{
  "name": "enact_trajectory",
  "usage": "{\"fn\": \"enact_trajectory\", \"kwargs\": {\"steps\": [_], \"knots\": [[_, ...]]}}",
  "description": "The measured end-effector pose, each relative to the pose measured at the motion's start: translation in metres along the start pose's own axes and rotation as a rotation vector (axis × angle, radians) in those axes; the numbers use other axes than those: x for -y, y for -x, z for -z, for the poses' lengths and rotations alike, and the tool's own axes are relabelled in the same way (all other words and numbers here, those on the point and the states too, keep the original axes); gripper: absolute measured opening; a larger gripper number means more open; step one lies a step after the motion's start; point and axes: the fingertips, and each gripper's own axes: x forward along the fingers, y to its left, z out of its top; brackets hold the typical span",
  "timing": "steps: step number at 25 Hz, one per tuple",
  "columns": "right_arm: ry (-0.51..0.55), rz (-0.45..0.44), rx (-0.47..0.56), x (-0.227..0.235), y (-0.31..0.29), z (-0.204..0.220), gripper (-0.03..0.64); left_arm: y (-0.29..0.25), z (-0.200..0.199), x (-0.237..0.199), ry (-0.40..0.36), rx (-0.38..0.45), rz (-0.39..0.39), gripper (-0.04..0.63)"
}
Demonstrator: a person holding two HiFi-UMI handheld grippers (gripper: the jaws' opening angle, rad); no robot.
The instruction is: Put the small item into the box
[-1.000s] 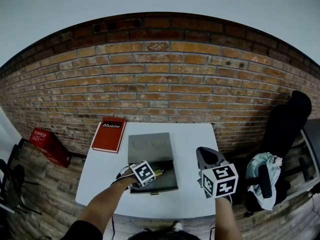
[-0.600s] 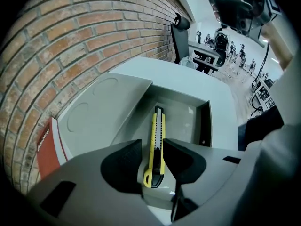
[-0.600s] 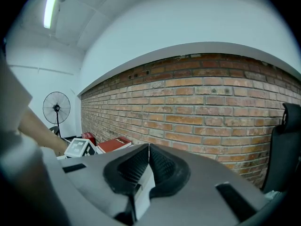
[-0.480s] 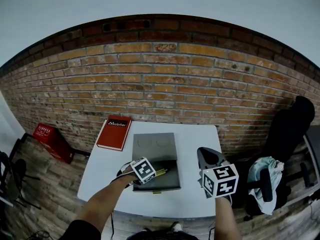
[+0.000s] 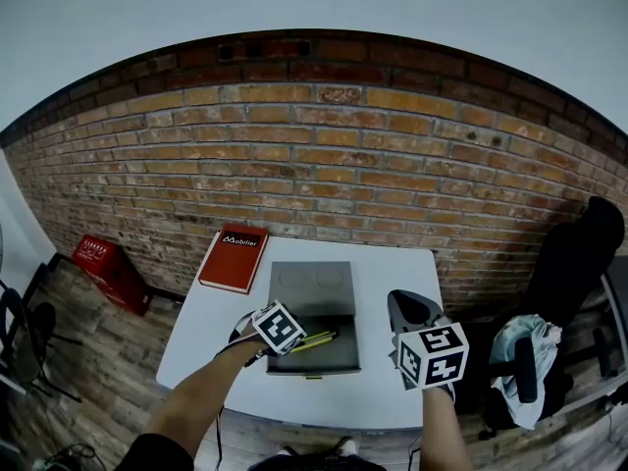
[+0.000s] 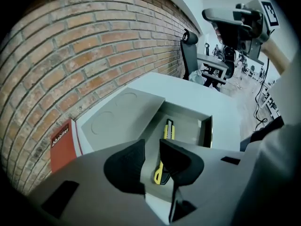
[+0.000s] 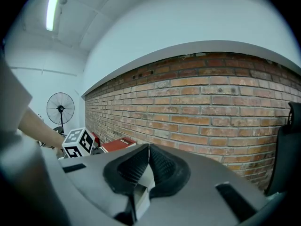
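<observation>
Yellow utility knife [image 6: 168,131] lies on the floor of the open grey box [image 6: 207,131], low in the centre of the left gripper view and seen through the gap of the left tool [image 6: 151,147]. That tool's jaws are partway apart and closing, their pads pressing on nothing, so it holds nothing. The right tool [image 7: 148,149] is held up at the lower right of the head view, clear of the desk [image 5: 392,273], with its jaws together and empty. With the knife already inside, the likeliest trouble is the closing jaws catching its near end, which sits right under them; a lift would then drag it back out or tip it over the wall. A sideways bump against the near wall could also slide the light box on the desk. In the head view the knife [image 5: 316,340] has its long axis slanting from lower left to upper right across the tray, with the lid [image 5: 309,287] laid open behind it. In the left gripper view it runs almost straight up the frame, away from the tool. Which end carries the blade I cannot tell.
</observation>
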Motion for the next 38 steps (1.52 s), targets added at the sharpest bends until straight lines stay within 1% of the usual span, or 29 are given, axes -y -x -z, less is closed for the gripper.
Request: {"fn": "enact_trajectory", "kwargs": {"steps": [8, 14, 19, 25, 30, 33, 35, 38], "knots": [[0.0, -0.034, 0.007, -0.01, -0.011, -0.005, 0.02, 0.034, -0.018, -0.016, 0.044, 0.113, -0.067, 0.094], [0.009, -0.063, 0.009, -0.021, -0.019, -0.01, 0.02, 0.063, -0.031, -0.031, 0.105, 0.219, -0.141, 0.077], [0.013, -0.082, 0.016, -0.028, -0.022, -0.013, 0.02, 0.099, -0.052, -0.037, 0.132, 0.335, -0.203, 0.066], [0.017, -0.095, 0.022, -0.032, -0.023, -0.017, 0.02, 0.137, -0.075, -0.037, 0.125, 0.477, -0.255, 0.058], [0.021, -0.1, 0.03, -0.033, -0.021, -0.02, 0.02, 0.162, -0.075, -0.044, 0.18, 0.55, -0.326, 0.052], [0.022, -0.103, 0.035, -0.033, -0.02, -0.022, 0.02, 0.181, -0.077, -0.046, 0.233, 0.619, -0.363, 0.048], [0.023, -0.103, 0.038, -0.034, -0.02, -0.023, 0.02, 0.193, -0.076, -0.048, 0.254, 0.662, -0.388, 0.043], [0.023, -0.103, 0.037, -0.034, -0.019, -0.025, 0.02, 0.208, -0.073, -0.051, 0.306, 0.721, -0.409, 0.037]]}}
